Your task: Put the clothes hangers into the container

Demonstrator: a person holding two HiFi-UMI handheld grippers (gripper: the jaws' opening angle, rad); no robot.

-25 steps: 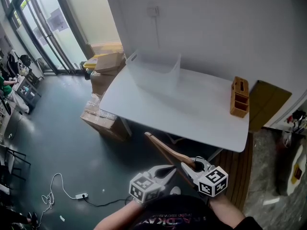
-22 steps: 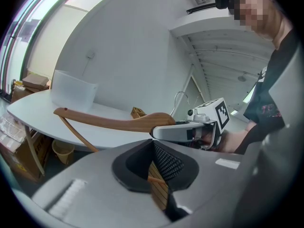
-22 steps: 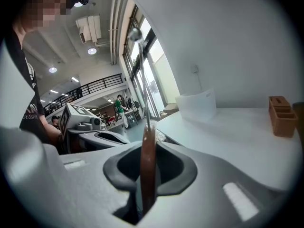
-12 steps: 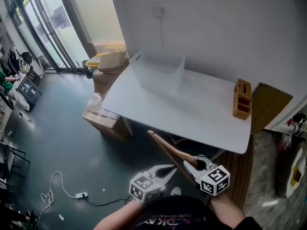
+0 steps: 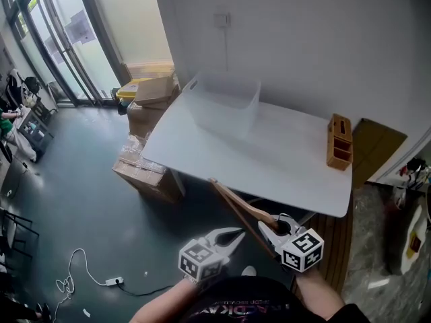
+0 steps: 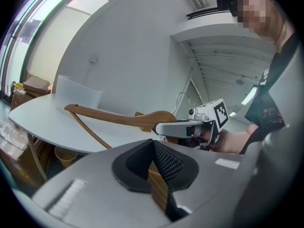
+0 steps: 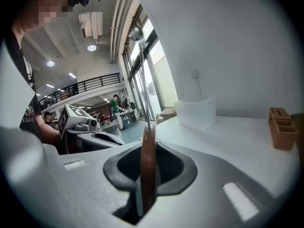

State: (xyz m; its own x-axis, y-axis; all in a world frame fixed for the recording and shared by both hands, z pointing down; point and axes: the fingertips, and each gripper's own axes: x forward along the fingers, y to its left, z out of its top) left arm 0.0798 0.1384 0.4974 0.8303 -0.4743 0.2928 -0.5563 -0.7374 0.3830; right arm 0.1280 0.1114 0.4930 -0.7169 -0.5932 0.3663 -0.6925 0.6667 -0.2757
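Presently the wooden hanger [image 5: 237, 202] is up in the air, just short of the near edge of the white desk [image 5: 283, 167]. The right gripper [image 5: 266, 227] has its fingers [image 7: 209, 175] clamped on the hanger's middle, with the metal hook rising above them. The left gripper [image 5: 237, 233] hovers just beside it. Its fingers [image 6: 168, 163] stand a narrow slit apart and grip nothing.

The translucent container [image 5: 225, 103] sits at the desk's far left corner by the wall, so the desk's near edge lies between it and the hanger. A wooden organizer [image 5: 338, 142] stands at the right end, well apart from the container. Cardboard boxes [image 5: 153, 93] crowd the floor along the desk's left side, and a power strip [image 5: 113, 281] lies nearer.
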